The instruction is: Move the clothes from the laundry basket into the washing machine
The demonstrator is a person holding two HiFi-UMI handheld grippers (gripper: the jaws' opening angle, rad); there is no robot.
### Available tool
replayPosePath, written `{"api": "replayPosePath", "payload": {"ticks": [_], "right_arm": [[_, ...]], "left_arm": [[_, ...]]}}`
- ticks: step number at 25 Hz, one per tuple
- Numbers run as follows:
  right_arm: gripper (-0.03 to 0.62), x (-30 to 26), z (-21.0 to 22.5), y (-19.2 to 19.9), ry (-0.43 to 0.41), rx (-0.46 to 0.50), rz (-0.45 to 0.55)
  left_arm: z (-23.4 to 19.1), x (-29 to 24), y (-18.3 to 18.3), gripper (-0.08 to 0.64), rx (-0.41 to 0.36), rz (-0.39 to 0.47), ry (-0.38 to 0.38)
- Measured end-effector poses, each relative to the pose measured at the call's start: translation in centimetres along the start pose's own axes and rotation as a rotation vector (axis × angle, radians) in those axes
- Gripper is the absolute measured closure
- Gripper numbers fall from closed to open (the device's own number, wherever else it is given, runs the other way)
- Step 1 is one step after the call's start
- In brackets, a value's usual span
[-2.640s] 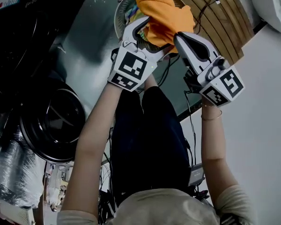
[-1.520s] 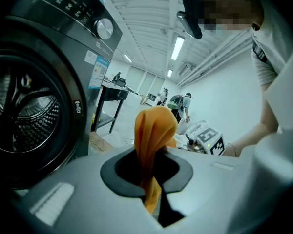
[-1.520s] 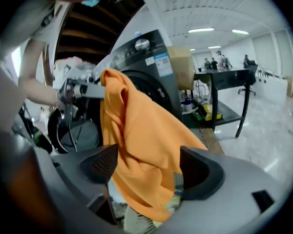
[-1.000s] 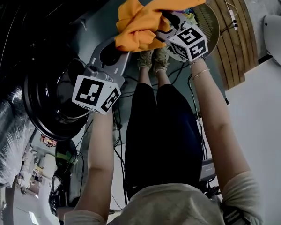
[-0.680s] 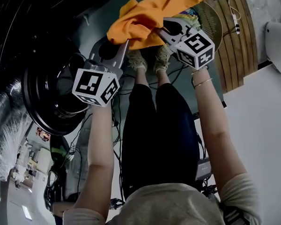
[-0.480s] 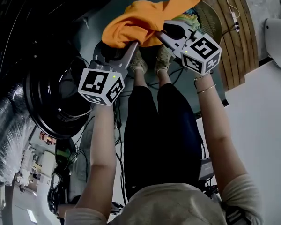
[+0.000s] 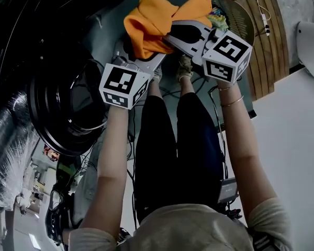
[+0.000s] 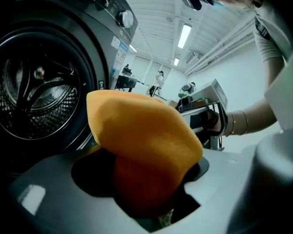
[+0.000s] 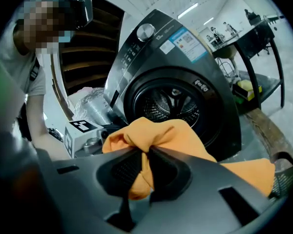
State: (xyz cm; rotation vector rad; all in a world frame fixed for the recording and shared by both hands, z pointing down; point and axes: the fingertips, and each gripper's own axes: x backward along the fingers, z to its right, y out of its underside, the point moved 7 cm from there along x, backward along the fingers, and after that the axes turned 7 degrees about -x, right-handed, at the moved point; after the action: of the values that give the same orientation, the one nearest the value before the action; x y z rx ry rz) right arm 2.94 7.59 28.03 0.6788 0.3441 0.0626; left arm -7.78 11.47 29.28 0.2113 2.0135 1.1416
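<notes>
An orange garment (image 7: 152,20) hangs bunched between my two grippers, in front of the dark washing machine, whose door opening (image 7: 63,114) is on the left. My right gripper (image 7: 171,33) is shut on a fold of the orange garment (image 9: 156,130); the pinched cloth shows between its jaws (image 9: 144,167). My left gripper (image 7: 141,50) has just been opening its jaws. The orange garment (image 8: 141,135) bulges between them, and they stand wide around it. The drum (image 8: 34,96) lies just beyond the left gripper. The round laundry basket (image 7: 239,15) holds colourful clothes (image 7: 217,19).
A slatted wooden board (image 7: 264,35) lies right of the basket. Cables run over the floor beside the person's legs (image 7: 172,140). A black rack table (image 9: 256,38) stands right of the washing machine (image 9: 173,106). Crinkled plastic wrap (image 7: 10,161) sits at far left.
The right gripper's jaws have shut on the orange garment and lifted it. The left gripper's jaws have spread apart around the cloth and sunk a little. The garment is more bunched than before.
</notes>
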Motion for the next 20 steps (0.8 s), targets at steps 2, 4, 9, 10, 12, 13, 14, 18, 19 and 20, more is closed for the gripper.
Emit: {"api": "replayPosePath", "payload": {"ticks": [2, 4, 9, 10, 12, 13, 14, 18, 19, 20], "right_arm": [[0.541, -1.0, -0.4, 0.2, -0.050, -0.046, -0.014], [0.543, -1.9, -0.9, 0.5, -0.086, -0.090, -0.030], [0.545, -3.7, -1.8, 0.5, -0.089, -0.103, -0.032], [0.545, -3.9, -1.9, 0.5, -0.073, -0.082, -0.028], [0.545, -4.1, -1.8, 0.9, -0.049, -0.042, -0.023], [0.545, -4.1, -1.6, 1.1, -0.040, -0.029, -0.023], [0.543, -4.1, -1.5, 1.3, -0.030, -0.020, -0.024], [0.446, -3.8, -0.2, 1.7, 0.054, -0.038, 0.000], [0.424, -3.6, 0.2, 1.7, 0.074, -0.060, 0.021], [0.422, -3.3, 0.6, 1.8, 0.100, -0.077, 0.043]], "left_arm": [[-0.7, 0.4, 0.2, 0.241, -0.056, 0.000, 0.031], [-1.0, 1.0, 0.5, 0.251, -0.100, 0.001, 0.066], [-1.3, 2.1, 1.3, 0.390, -0.178, 0.006, 0.022], [-1.4, 2.2, 1.5, 0.408, -0.169, 0.010, 0.005], [-1.5, 2.2, 2.1, 0.426, -0.156, 0.014, -0.011], [-1.6, 2.0, 2.4, 0.430, -0.154, 0.013, -0.011], [-1.8, 1.9, 2.7, 0.433, -0.148, 0.013, -0.007], [-4.1, 1.6, 3.6, 0.452, -0.015, 0.021, -0.023], [-5.0, 1.8, 3.8, 0.454, 0.028, 0.029, -0.042], [-6.0, 1.9, 3.9, 0.456, 0.063, 0.042, -0.060]]}}
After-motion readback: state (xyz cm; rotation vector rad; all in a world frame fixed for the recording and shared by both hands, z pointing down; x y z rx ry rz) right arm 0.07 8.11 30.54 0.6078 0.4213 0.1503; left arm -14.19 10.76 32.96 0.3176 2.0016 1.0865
